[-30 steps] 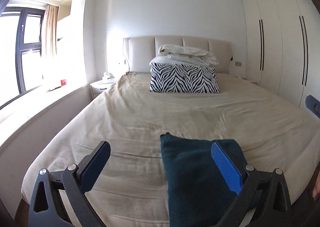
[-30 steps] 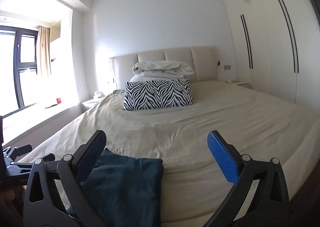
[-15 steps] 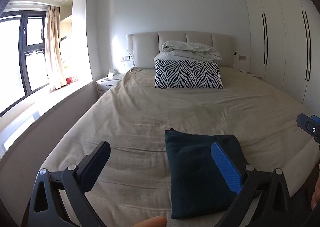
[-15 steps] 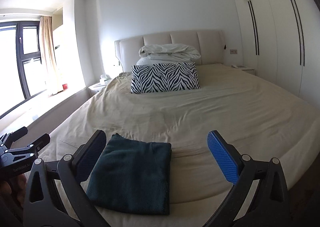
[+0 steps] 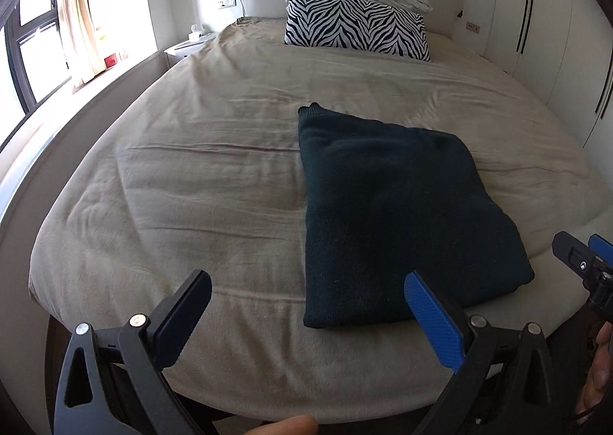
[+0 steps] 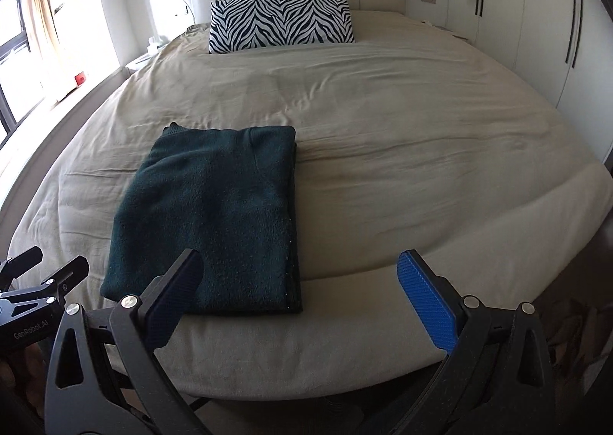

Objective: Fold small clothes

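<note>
Left gripper (image 5: 306,316) spread, empty | right gripper (image 6: 302,293) spread, empty | folded green garment (image 6: 214,220) flat on bed (image 6: 402,151)

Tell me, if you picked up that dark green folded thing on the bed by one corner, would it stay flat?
Probably not. The folded green garment looks like soft, fuzzy knit, so it would likely droop and unfold. Its stacked layers show at the right edge, so they may slide apart. It looks light; a push would likely bunch it on the wrinkled bedsheet.

Dark teal fleece garment (image 6: 214,216), folded into a flat rectangle, near the bed's foot edge.
</note>
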`<action>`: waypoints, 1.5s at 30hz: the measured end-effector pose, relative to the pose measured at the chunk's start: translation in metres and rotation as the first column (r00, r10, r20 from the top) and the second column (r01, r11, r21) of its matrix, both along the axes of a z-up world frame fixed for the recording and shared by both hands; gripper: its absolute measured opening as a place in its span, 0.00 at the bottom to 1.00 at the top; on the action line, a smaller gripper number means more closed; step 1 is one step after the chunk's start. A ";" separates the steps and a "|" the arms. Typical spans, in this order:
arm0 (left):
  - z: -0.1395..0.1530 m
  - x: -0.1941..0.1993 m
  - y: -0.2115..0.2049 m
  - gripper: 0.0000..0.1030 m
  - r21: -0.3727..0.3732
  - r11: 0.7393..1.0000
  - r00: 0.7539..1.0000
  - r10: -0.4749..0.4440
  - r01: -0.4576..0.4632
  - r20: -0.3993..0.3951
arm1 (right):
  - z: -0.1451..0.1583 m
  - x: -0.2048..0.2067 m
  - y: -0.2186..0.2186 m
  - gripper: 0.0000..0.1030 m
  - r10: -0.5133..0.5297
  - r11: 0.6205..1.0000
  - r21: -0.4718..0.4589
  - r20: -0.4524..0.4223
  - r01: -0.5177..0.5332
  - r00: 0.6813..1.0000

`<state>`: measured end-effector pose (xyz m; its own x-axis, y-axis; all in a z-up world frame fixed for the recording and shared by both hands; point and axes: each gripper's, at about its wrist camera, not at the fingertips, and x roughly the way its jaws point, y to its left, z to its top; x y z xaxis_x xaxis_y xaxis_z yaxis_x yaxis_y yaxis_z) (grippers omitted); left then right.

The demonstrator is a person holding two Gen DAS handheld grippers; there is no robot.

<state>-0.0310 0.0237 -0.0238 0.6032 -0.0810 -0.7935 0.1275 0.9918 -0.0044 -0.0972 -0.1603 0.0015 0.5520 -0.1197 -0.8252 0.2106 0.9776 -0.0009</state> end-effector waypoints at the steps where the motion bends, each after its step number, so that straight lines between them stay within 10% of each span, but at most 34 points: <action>1: -0.002 -0.001 0.001 1.00 0.000 1.000 1.000 0.004 -0.004 -0.010 | -0.005 0.001 0.001 1.00 0.000 1.000 0.002 -0.010 0.000 1.000; 45: -0.010 0.002 0.011 1.00 -0.007 0.999 0.998 0.032 -0.032 -0.046 | -0.020 0.001 0.004 1.00 0.008 1.000 0.002 -0.098 -0.008 0.995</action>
